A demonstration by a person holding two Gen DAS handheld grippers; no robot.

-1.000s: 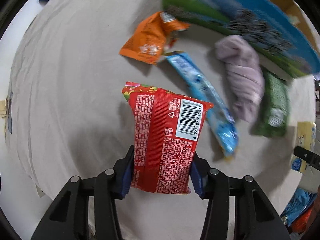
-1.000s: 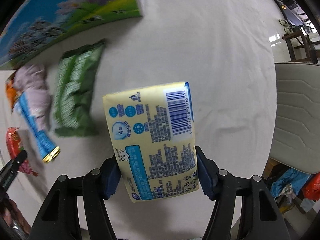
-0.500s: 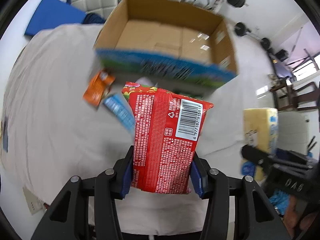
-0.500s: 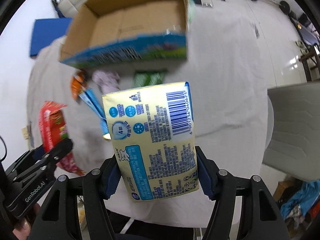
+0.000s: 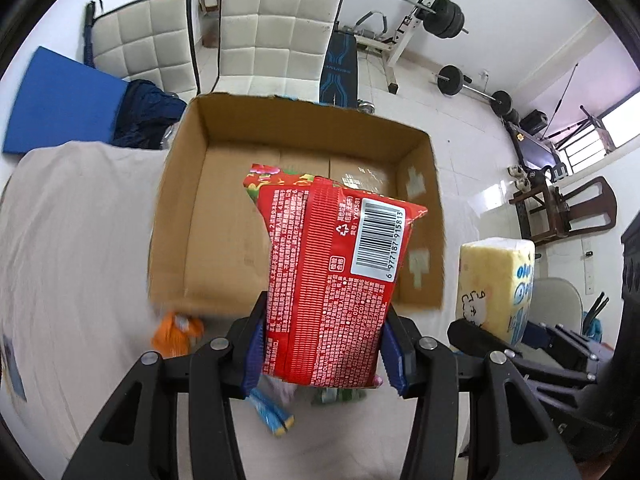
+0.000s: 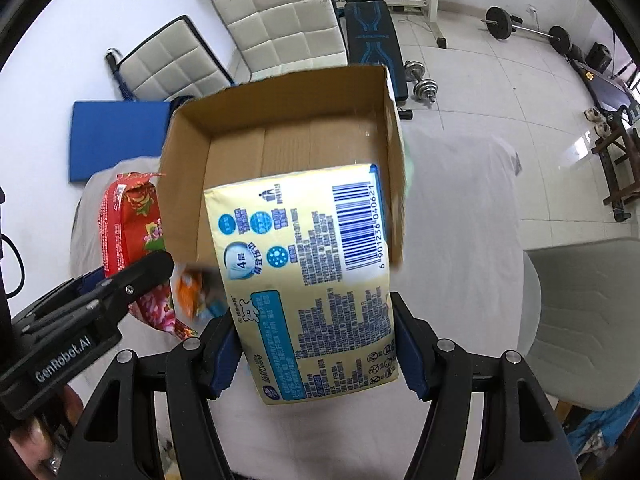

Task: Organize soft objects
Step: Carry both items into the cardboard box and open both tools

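Observation:
My left gripper (image 5: 322, 354) is shut on a red snack bag (image 5: 332, 276) and holds it high in front of an open cardboard box (image 5: 188, 200). My right gripper (image 6: 316, 360) is shut on a yellow tissue pack (image 6: 304, 280) and holds it above the same box (image 6: 184, 168), which looks empty inside. The tissue pack also shows at the right of the left wrist view (image 5: 494, 284). The red bag (image 6: 132, 224) and the left gripper's finger (image 6: 132, 280) show at the left of the right wrist view.
The box stands on a table under a beige cloth (image 5: 72, 240). An orange packet (image 5: 174, 330), a blue packet (image 5: 272, 416) and a green packet (image 5: 336, 396) lie on the cloth near the box's front wall. White chairs (image 5: 280, 28) and gym gear (image 5: 436, 12) stand behind.
Both grippers have risen and tilted up from the cloth to face the box's open top, each with its pack still held. The loose packets now lie low, beneath the grippers.

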